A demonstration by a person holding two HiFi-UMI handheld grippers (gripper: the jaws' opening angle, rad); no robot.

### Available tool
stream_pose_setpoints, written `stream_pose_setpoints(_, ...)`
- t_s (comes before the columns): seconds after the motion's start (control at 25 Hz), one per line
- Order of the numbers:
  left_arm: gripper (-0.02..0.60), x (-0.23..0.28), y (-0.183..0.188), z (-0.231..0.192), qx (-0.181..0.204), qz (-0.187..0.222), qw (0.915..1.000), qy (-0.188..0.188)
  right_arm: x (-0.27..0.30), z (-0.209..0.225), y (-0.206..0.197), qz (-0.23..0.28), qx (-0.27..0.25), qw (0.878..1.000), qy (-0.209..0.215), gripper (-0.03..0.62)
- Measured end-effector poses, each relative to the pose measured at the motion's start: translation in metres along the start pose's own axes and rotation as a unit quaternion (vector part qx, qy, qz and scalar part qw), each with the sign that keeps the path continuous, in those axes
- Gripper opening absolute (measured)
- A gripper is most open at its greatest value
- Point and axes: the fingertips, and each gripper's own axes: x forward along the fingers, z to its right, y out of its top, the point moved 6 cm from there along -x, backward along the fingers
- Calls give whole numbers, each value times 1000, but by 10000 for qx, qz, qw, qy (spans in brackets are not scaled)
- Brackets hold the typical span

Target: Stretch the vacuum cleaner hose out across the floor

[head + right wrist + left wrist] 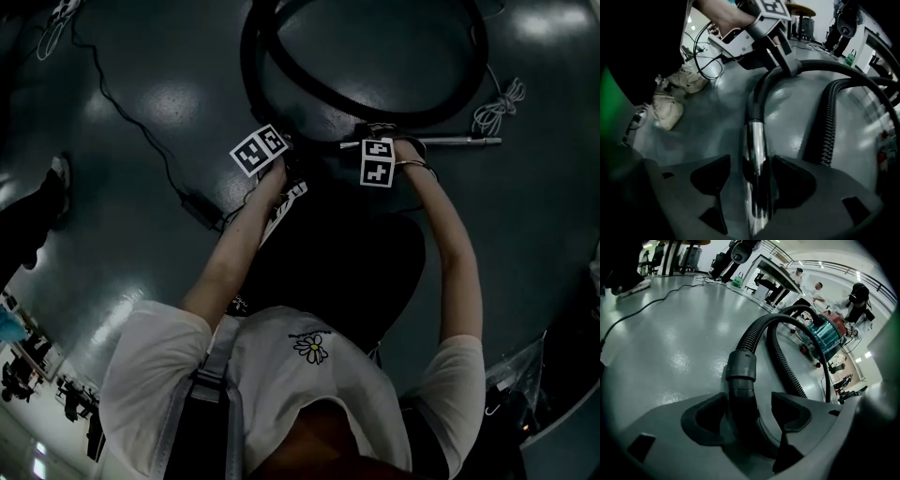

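Note:
The black ribbed vacuum hose lies in a loop on the grey floor and runs to the teal and red vacuum cleaner. My left gripper is low over the hose end. Its jaws stand open around the dark handle tube below the grey cuff, with a gap on the right side. My right gripper straddles the chrome wand with open jaws and a little space on both sides. The wand reaches out to the right. The left gripper also shows at the handle's bend.
A white coiled cable lies right of the hose loop. A black cord with a power brick runs across the floor at the left. Pale shoes stand close by. Tables and people are far behind the vacuum cleaner.

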Motion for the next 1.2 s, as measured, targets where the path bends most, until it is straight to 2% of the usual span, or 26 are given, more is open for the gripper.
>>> stream_pose_setpoints(0.2, 296, 4, -1, 3, 400, 37, 9986, 337, 2, 7, -1, 266, 407, 9987, -176, 271)
stream_pose_setpoints(0.24, 296, 4, -1, 1, 375, 23, 9985, 390, 3, 8, 0, 312, 473, 9982, -171, 218)
stream_pose_setpoints(0.28, 295, 4, -1, -1, 282, 2, 9987, 431, 3, 9, 0, 324, 500, 9981, -158, 205)
stream_pose_setpoints(0.32, 290, 4, 0, -3, 159, -24, 9988, 472, 3, 10, 0, 313, 486, 9982, -144, 202)
stream_pose_setpoints(0.36, 254, 5, 1, -4, 54, -58, 9987, 508, 3, 10, 0, 301, 458, 9984, -137, 201)
stream_pose_setpoints(0.44, 248, 5, 5, -5, -26, -134, 9986, 507, 2, 13, -1, 318, 422, 9985, -163, 199)
stream_pose_setpoints(0.52, 241, 6, 6, -5, -82, -151, 9992, 356, 1, 13, 0, 314, 347, 9987, -218, 199)
stream_pose_setpoints(0.56, 229, 6, 6, -7, -202, -112, 9996, 178, 2, 11, 1, 284, 267, 9990, -235, 195)
stream_pose_setpoints(0.6, 186, 6, 4, -10, -402, -49, 9992, -57, 3, 9, 2, 253, 184, 9992, -238, 190)
stream_pose_setpoints(0.68, 167, 4, 5, -12, -720, 85, 9963, -454, 5, 4, 4, 273, 104, 9992, -261, 186)
stream_pose_setpoints(0.8, 166, -8, 20, 4, -582, 276, 9942, -857, -7, 8, 2, 428, 200, 9976, -501, 184)
stream_pose_setpoints(0.88, 163, -31, 37, 25, -440, 439, 9917, -1128, -30, 12, 4, 453, 315, 9965, -625, 184)
stream_pose_setpoints(0.96, 161, -75, 55, 51, -237, 580, 9896, -1298, -67, 10, 13, 427, 378, 9964, -631, 184)
stream_pose_setpoints(1.08, 161, -168, 86, 97, 303, 714, 9853, -1523, -142, -9, 41, 465, 460, 9962, -583, 183)
stream_pose_setpoints(1.2, 160, -273, 126, 150, 904, 891, 9757, -1786, -226, -35, 87, 632, 699, 9937, -599, 179)
